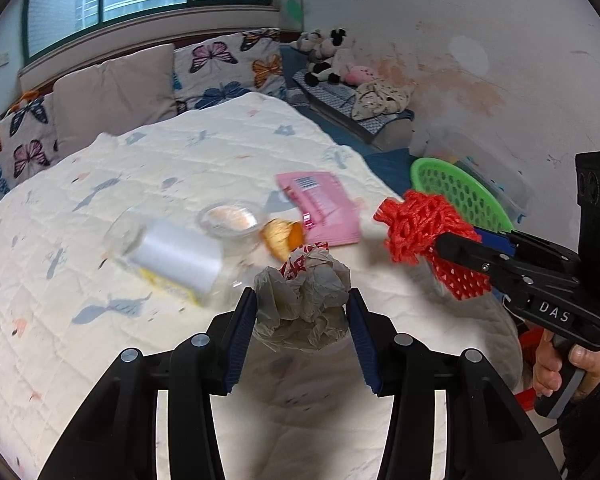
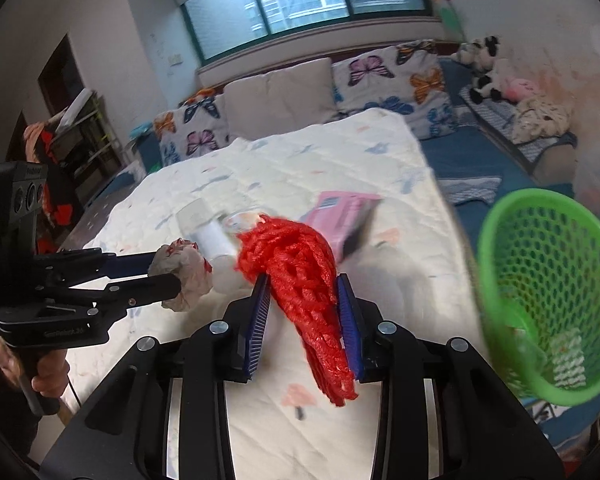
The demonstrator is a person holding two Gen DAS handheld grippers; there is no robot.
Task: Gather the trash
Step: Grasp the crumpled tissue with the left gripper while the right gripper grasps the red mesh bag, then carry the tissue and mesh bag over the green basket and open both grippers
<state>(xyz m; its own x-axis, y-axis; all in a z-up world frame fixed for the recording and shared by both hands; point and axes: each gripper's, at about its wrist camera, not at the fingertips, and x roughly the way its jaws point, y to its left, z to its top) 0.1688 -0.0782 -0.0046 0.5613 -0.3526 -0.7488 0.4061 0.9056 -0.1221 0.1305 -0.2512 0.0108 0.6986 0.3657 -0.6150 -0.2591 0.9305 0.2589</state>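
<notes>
My left gripper (image 1: 302, 300) is shut on a crumpled grey paper wad (image 1: 302, 304) with red print, held above the quilt. It shows at the left of the right wrist view too, the wad (image 2: 186, 276) in its jaws. My right gripper (image 2: 302, 288) is shut on a red foam net (image 2: 296, 272), lifted off the bed; from the left wrist view the net (image 1: 420, 232) hangs in front of the green basket (image 1: 464, 192). On the quilt lie a pink packet (image 1: 324, 208), a clear plastic bottle (image 1: 172, 256), a clear lidded cup (image 1: 230, 218) and an orange peel (image 1: 282, 236).
The green mesh basket (image 2: 548, 308) stands beside the bed at the right, with something pale inside. Butterfly pillows (image 1: 228, 68) and a beige pillow line the bed's far end. Plush toys (image 1: 324, 56) and a clear storage box (image 1: 472, 160) sit along the right wall.
</notes>
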